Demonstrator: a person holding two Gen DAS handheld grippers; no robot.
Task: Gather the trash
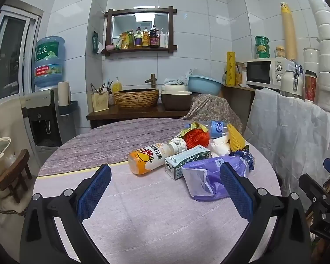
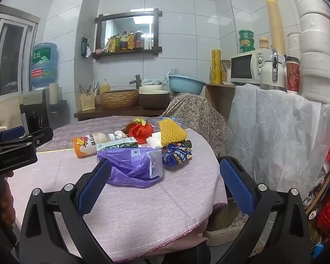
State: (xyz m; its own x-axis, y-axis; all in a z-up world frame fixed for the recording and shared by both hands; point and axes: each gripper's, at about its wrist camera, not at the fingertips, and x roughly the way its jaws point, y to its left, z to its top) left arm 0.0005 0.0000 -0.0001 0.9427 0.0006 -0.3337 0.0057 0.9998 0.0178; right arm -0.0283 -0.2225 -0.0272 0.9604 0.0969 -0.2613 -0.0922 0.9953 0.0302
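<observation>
- Two grippers hover above a round table covered in a pale lilac cloth; both have blue-padded fingers spread wide and nothing between them.
- Left gripper: fingers fully apart, over bare cloth at the near side of the table, short of the trash pile.
- Right gripper: fingers likewise wide apart, pointed at the pile from the table's right side, with its right finger hanging past the table edge.
- Trash sits in one cluster on the far right part of the table, items touching or overlapping.
- Nearest item: a crumpled purple bag, lying flat. Seen from the right wrist, the same bag is in line between the fingers but not touched.
- Just behind it: a small green and white carton on its side.
- Left of the carton: an orange and white drink bottle on its side, cap toward the pile.
- Further back: a red foam net, a yellow foam net, white crumpled paper, a dark blue wrapper and a clear water bottle with a blue label.
- Background: a sink counter with a woven basin, a water dispenser at left, a microwave at right.
</observation>
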